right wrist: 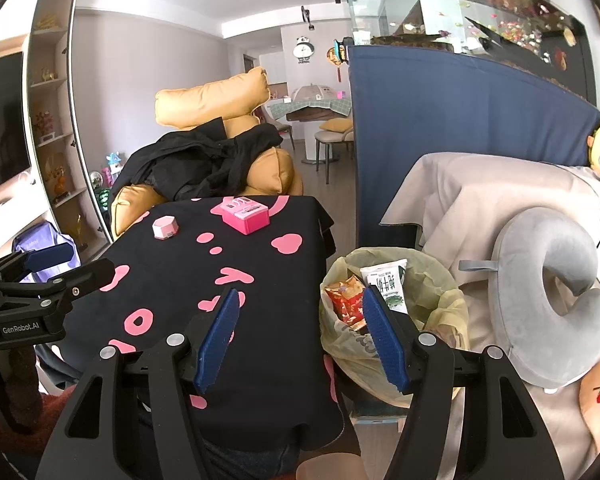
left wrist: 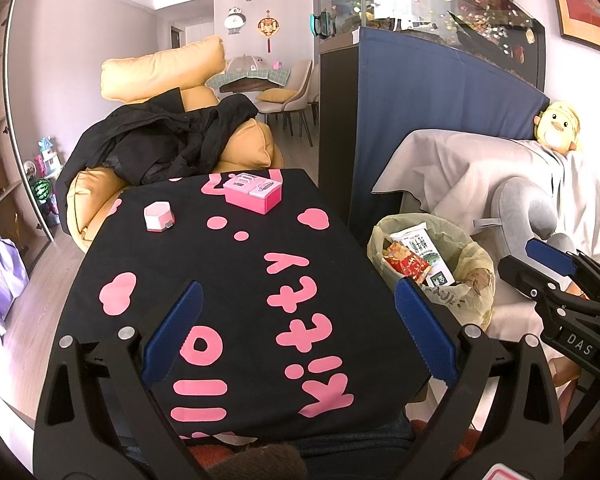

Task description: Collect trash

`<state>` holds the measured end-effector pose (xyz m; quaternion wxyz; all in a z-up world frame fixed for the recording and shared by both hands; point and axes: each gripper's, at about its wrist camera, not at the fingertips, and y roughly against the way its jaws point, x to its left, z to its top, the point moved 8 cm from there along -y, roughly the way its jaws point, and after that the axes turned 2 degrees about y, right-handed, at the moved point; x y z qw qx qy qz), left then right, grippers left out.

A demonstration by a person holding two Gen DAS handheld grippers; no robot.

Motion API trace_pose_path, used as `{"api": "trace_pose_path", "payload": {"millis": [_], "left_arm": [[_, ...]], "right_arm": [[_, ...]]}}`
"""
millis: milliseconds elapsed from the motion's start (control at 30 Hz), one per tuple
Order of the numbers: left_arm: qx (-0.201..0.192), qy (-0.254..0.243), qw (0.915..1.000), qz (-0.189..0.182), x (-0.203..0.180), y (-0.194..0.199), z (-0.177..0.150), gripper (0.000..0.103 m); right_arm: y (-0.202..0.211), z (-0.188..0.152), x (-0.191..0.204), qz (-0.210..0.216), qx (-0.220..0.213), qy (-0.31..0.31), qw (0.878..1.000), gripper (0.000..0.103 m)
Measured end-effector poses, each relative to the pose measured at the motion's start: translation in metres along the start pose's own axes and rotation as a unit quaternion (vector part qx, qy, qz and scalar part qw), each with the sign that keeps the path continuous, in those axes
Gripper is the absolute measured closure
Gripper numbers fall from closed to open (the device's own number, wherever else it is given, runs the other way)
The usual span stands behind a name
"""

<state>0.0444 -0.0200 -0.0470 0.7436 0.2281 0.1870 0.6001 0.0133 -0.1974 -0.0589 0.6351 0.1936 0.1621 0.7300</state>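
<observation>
While I look down my left wrist view, the left gripper (left wrist: 298,332) hangs wide apart with nothing between its blue pads, over a black tablecloth (left wrist: 228,264) whose pink letters read upside down to me as "Kitty" and what looks like "Hello". On the far part of the cloth sit a pink box (left wrist: 253,193) and a small pink-and-white hexagonal case (left wrist: 159,216), well apart from each other; the box's print is too small to read. Off the table's right edge stands the trash bin (left wrist: 432,268), lined with a yellowish bag, and in it a white milk carton (left wrist: 422,254) with green Chinese characters leans upright, long axis pointing up and away from me, with a red snack wrapper (left wrist: 406,261) just beside it. At far right the right gripper (left wrist: 540,276) shows "DAS" on its body. Switching to my right wrist view, the right gripper (right wrist: 298,338) is also spread wide and empty, its right finger over the bin's near rim (right wrist: 388,360). The left gripper (right wrist: 66,264) at the left edge reads "GenRobot.AI". A grey neck pillow (right wrist: 556,300) on the covered sofa (right wrist: 460,208) crowds the bin's right side; the near half of the tablecloth lies bare.
</observation>
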Motion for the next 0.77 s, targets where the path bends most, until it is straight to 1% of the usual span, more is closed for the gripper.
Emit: {"api": "trace_pose_path", "payload": {"millis": [267, 433, 567, 667, 733, 767], "left_arm": [[0.000, -0.002, 1.0000, -0.001, -0.001, -0.001, -0.001, 0.011], [-0.005, -0.007, 0.9999, -0.009, -0.002, 0.000, -0.002, 0.011], [0.008, -0.002, 0.9999, -0.007, 0.002, -0.007, -0.002, 0.011], [0.044, 0.028, 0.9987, 0.000, 0.023, -0.026, -0.005, 0.011], [0.070, 0.052, 0.9957, 0.032, 0.055, -0.047, -0.010, 0.011], [0.076, 0.062, 0.9940, 0.048, 0.070, -0.056, -0.011, 0.011]], "right_arm": [[0.000, -0.001, 0.000, -0.002, 0.000, -0.001, 1.000, 0.042], [-0.002, -0.004, 0.001, -0.004, 0.005, -0.002, 1.000, 0.042], [-0.004, -0.007, 0.005, -0.005, 0.009, 0.001, 1.000, 0.042], [-0.016, -0.002, 0.010, -0.002, 0.012, 0.011, 1.000, 0.042], [-0.039, 0.000, 0.020, 0.009, 0.028, 0.024, 0.999, 0.042], [-0.054, 0.000, 0.027, 0.018, 0.040, 0.034, 0.998, 0.042]]}}
